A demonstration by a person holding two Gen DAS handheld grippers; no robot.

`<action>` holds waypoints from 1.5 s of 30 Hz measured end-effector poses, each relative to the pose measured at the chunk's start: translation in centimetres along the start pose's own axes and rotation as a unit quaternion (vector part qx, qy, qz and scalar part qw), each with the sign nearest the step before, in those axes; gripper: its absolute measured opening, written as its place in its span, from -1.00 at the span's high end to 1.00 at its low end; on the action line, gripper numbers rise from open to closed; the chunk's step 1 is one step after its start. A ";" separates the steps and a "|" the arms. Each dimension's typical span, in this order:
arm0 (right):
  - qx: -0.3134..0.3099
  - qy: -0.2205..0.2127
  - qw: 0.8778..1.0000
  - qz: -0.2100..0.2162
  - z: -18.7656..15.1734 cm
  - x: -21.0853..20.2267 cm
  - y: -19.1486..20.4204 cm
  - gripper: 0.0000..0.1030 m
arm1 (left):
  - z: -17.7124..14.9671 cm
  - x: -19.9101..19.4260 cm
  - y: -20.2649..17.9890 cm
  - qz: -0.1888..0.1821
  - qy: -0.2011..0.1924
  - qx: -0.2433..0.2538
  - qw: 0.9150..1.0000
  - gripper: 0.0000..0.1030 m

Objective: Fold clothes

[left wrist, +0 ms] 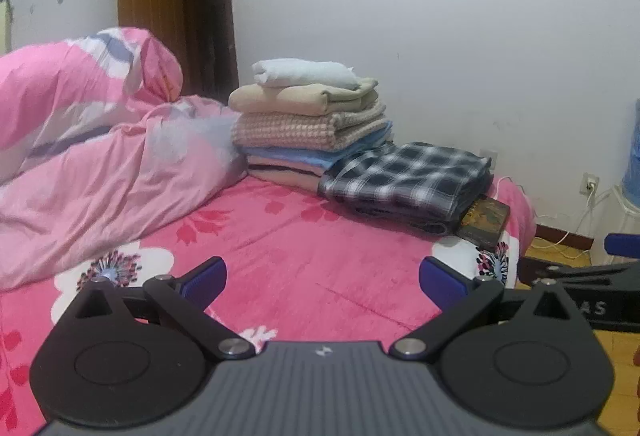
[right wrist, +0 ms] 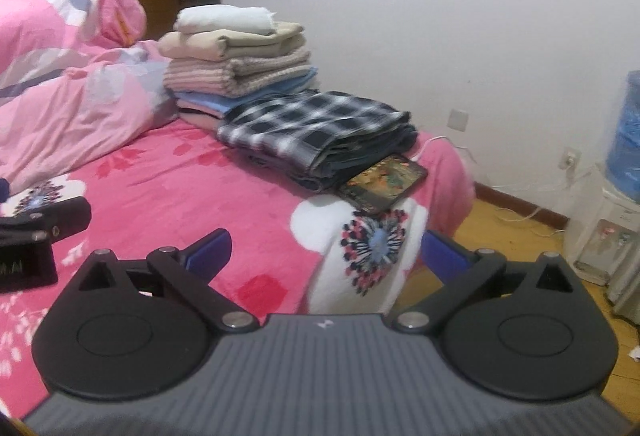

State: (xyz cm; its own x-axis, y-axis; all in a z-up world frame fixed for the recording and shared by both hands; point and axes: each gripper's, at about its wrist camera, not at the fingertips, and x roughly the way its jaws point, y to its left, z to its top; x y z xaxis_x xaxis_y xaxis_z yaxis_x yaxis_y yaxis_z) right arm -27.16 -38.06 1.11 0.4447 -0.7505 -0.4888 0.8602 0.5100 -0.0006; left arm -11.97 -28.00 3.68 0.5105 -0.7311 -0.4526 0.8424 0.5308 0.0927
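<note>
While both tools stand wide with nothing between the pads, the left gripper hangs over the bed and the right gripper over its near corner. Only the right wrist view shows the water dispenser. Farther back, the folded plaid shirt lies at the bed's far edge beside the stack of folded clothes.

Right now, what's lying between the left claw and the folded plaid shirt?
Nothing but bare pink floral bedspread. The left wrist view shows the open left claw empty, with clear blanket up to the plaid shirt.
</note>
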 end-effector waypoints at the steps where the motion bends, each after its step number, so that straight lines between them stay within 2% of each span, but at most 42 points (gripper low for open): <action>1: 0.000 -0.001 1.000 -0.005 0.1 0.0 0.1 -0.97 | 0.1 0.2 -0.1 -0.001 0.002 -0.003 1.000 -1.00; 4: 0.002 -0.005 1.000 -0.012 0.3 0.0 0.4 -0.97 | 0.3 0.5 -0.2 0.000 0.010 -0.017 1.000 -1.00; 8: 0.006 -0.009 1.000 -0.024 0.6 0.0 0.8 -0.97 | 0.4 0.6 0.2 0.027 0.014 -0.038 0.999 -1.00; 16: -0.008 0.004 1.000 -0.017 0.4 0.1 2.4 -0.97 | 0.4 0.7 1.5 0.052 0.026 -0.059 0.997 -1.00; 45: -0.019 0.005 1.000 -0.015 0.5 -0.1 4.0 -0.97 | -0.1 0.9 2.8 0.044 0.042 -0.077 0.995 -1.00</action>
State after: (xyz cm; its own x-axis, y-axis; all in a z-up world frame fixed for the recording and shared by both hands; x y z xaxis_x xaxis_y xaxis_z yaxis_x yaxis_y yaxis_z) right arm -23.69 -36.16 1.62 0.4166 -0.7609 -0.4975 0.8625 0.5038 -0.0484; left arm -9.17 -27.12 3.41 0.5594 -0.6445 -0.5212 0.7559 0.6547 0.0015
